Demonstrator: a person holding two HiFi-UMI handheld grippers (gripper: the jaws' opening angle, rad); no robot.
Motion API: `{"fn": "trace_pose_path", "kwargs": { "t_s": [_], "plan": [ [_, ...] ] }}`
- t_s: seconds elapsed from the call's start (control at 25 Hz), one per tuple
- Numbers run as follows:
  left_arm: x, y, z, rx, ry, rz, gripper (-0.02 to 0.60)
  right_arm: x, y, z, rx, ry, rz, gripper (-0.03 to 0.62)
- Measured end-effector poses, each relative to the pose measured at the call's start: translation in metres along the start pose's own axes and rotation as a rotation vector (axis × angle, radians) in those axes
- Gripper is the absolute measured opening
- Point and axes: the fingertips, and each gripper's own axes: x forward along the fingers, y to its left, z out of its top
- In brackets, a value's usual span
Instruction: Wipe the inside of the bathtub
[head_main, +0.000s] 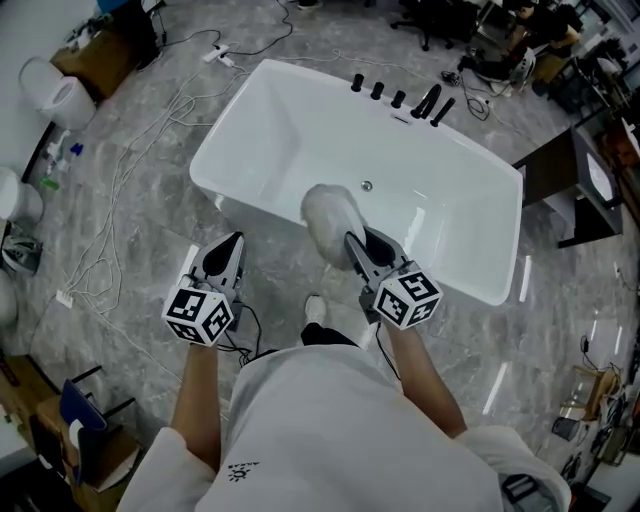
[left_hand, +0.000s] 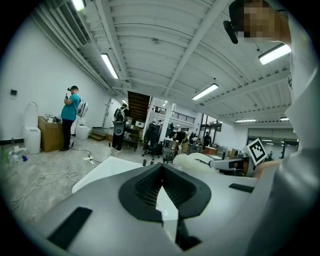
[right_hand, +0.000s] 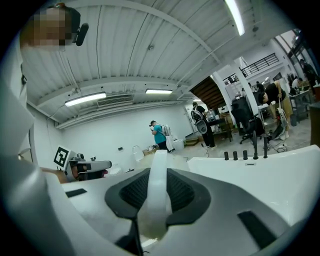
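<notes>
Nearest the camera, the person's forearms extend forward, one gripper in each hand. The left gripper (head_main: 234, 242) (left_hand: 161, 168) is over the grey floor (head_main: 150, 200), just outside the near wall of the bathtub (head_main: 290, 130). Its jaws are clenched tip to tip with nothing between them.

The right gripper (head_main: 356, 246) (right_hand: 156, 172) is to its right, over the near rim of the bathtub. Its jaws are clamped on the white handle (right_hand: 159, 200) of a fluffy white wiper (head_main: 330, 220). The wiper head lies over the near inner wall. Contact with the wall cannot be confirmed.

The bathtub is white and stands on the floor. Its drain (head_main: 367, 186) is just beyond the wiper head. A row of black taps (head_main: 398, 98) stands on the far rim.

Loose cables (head_main: 110, 230) lie on the floor to the left of the bathtub. In the left gripper view, a person in a teal shirt (left_hand: 69, 117) stands in the far background.
</notes>
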Motion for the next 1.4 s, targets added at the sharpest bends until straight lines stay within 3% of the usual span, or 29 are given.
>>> {"fn": "trace_pose_path", "kwargs": {
  "t_s": [0.32,0.84,1.08,1.4],
  "plan": [
    [0.042,-0.001,0.006,-0.012,0.014,0.025,0.012,0.024,-0.045,0.002,0.027,0.021,0.045,0.101],
    [0.062,0.025,0.004,-0.043,0.047,0.048,0.012,0.044,-0.072,0.008,0.038,0.023,0.052,0.100],
    [0.096,0.044,0.007,-0.042,0.057,0.011,0.011,0.060,-0.086,0.012,0.019,0.038,0.052,0.101],
    [0.151,0.105,0.021,-0.022,0.106,-0.066,0.011,0.136,-0.101,0.030,-0.021,0.090,0.030,0.100]
  ]
}}
